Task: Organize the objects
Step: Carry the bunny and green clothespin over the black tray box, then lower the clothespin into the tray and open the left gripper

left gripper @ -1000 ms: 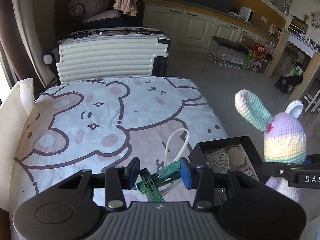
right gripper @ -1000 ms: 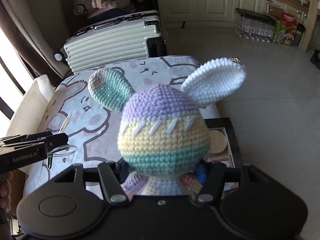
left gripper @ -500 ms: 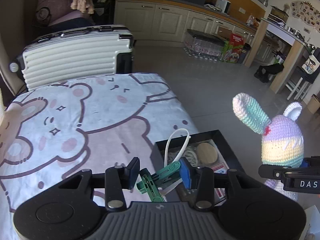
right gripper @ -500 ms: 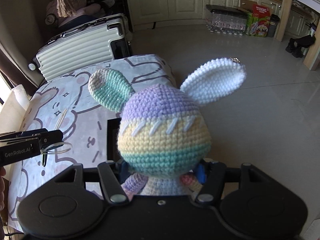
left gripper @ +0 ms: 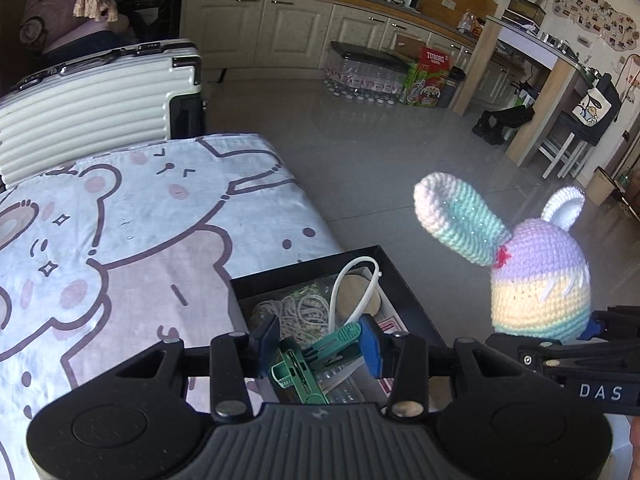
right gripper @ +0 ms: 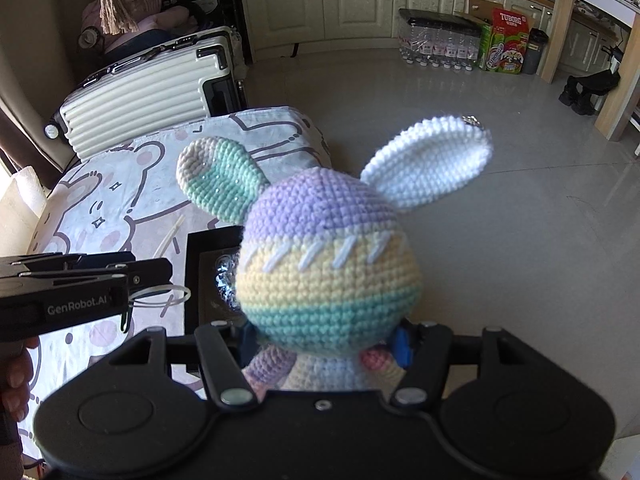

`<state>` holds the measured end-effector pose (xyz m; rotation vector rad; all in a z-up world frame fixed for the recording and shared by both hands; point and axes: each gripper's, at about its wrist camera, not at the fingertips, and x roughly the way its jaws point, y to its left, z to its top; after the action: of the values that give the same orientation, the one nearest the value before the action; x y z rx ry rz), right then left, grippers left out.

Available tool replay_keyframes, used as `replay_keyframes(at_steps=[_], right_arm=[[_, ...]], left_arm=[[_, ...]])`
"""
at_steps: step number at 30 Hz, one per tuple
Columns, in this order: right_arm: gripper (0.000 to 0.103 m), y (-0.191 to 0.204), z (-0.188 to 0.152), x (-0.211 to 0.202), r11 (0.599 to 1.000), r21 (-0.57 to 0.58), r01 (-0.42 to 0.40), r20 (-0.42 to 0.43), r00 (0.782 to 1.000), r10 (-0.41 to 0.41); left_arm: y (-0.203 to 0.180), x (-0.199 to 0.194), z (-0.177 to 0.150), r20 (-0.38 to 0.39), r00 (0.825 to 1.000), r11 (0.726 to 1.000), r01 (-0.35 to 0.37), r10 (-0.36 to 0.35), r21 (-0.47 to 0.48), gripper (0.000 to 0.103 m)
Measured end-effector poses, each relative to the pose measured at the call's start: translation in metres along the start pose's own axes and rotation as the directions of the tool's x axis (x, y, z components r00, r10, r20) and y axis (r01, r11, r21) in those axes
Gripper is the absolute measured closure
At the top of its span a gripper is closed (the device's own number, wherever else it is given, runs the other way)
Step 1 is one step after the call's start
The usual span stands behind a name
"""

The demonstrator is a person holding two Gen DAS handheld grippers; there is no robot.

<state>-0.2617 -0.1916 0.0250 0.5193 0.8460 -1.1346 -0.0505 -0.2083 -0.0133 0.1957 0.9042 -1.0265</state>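
My left gripper point(left gripper: 316, 344) is shut on a green plastic clip point(left gripper: 308, 364) with a white loop point(left gripper: 352, 284) on it. It hangs over the near end of an open black box point(left gripper: 400, 276), which holds a bundle of pale cords, a round tan disc and a red card pack. A pastel crochet bunny point(right gripper: 328, 256) fills the right wrist view, with my right gripper point(right gripper: 324, 344) shut on its body below the head. In the left wrist view the bunny point(left gripper: 536, 284) floats right of the box, off the table edge. The left gripper point(right gripper: 160, 276) shows from the side.
The box sits at the right edge of a table covered in a bear-print cloth point(left gripper: 120, 240). A white ribbed suitcase point(left gripper: 88, 100) stands behind the table. Grey floor point(left gripper: 380, 168) lies to the right, with cabinets and packs of bottles point(left gripper: 360, 76) far back.
Both grippers have moved right across the table with their loads. The black box has come from the right of the left gripper to under its clip. Neither grip has changed.
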Motion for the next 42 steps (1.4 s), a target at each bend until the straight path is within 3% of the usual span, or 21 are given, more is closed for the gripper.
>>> replay_keyframes(at_steps=[18,29,42], right_arm=[[0.039,-0.023,0.003,0.018,0.999,0.042,0.03,-0.009,1.0,-0.029],[0.039,-0.027,0.012,0.044,0.999,0.049,0.024,-0.034,0.999,-0.023],[0.039,-0.037,0.016,0.063,0.998,0.039,0.046,-0.064,0.997,-0.044]], left_arm=[[-0.019,0.047,0.006,-0.063,0.997,0.999,0.037,-0.038,-0.016,0.059],[-0.029,0.108,0.001,-0.168,0.98,0.992,0.095,-0.108,-0.083,0.059],[-0.037,0.147,-0.004,-0.244,0.969,0.996,0.024,-0.045,-0.086,0.059]])
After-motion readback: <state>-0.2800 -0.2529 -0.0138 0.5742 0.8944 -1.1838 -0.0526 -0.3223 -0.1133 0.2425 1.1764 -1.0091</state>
